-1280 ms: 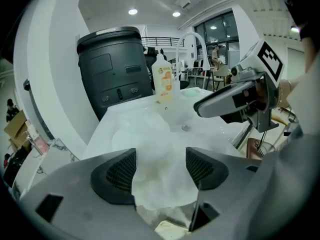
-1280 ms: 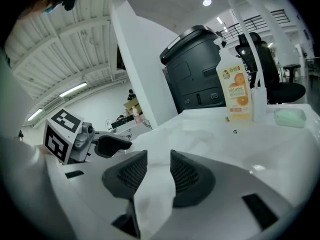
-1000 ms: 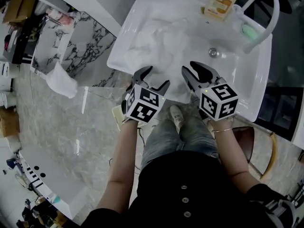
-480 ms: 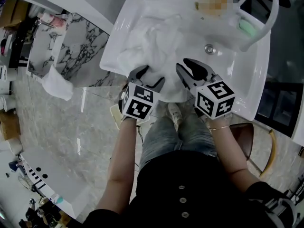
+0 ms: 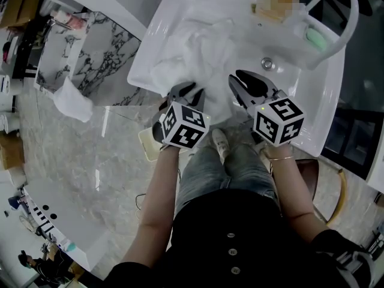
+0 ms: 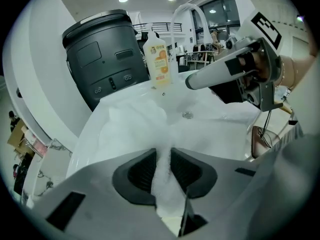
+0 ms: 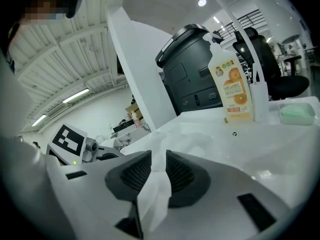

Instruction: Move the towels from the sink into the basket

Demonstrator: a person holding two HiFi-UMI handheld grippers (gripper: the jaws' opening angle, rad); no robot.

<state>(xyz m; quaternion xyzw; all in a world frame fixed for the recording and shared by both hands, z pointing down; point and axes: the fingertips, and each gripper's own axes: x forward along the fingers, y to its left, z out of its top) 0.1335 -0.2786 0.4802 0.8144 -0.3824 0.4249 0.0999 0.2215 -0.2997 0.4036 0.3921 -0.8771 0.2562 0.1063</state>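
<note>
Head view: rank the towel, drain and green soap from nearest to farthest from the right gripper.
1. Towel: pinched in the right gripper's jaws, spreading left across the basin.
2. Drain: just beyond the jaws, mid-basin.
3. Green soap: back right ledge, farthest.

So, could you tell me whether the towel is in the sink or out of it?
In: the towel lies crumpled inside the sink, left of the drain.

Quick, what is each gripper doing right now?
Left gripper: jaws have just been closing, now pinching the white towel.
Right gripper: closed on a fold of towel.
</note>
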